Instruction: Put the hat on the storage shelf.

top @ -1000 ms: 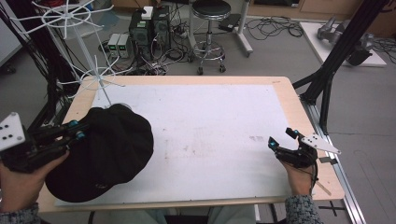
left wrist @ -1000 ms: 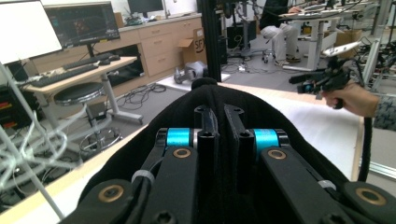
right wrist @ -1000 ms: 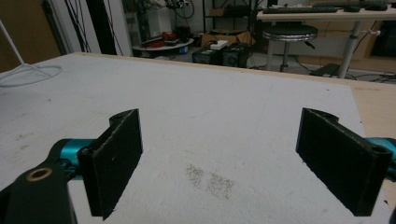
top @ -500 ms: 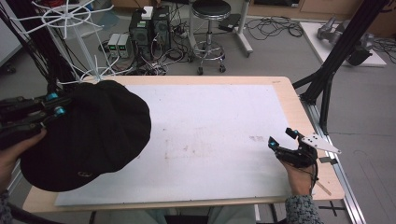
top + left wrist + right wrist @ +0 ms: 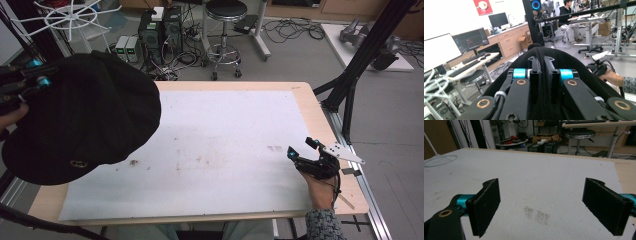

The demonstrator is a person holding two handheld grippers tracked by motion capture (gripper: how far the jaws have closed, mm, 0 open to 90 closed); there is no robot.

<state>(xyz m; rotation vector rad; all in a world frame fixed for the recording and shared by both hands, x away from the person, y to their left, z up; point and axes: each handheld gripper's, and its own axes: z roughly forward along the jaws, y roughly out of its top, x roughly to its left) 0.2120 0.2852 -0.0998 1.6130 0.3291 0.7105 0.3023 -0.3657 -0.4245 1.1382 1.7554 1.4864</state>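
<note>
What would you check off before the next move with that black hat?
1. Left tongs clamped on the black hat: ok.
2. Hat clear of the white mat: ok, it hangs above the left edge.
3. Right tongs open and holding nothing: ok.
4. Right hand resting at the mat's right edge, apart from the hat: ok.
5. How firm the hold on the fabric is: cannot tell.

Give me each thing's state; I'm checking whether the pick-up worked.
Black cap: off the table, hanging from the left gripper.
Left gripper: shut on the cap's fabric.
Right gripper: open, nothing between the jaws, low over the white mat.
</note>
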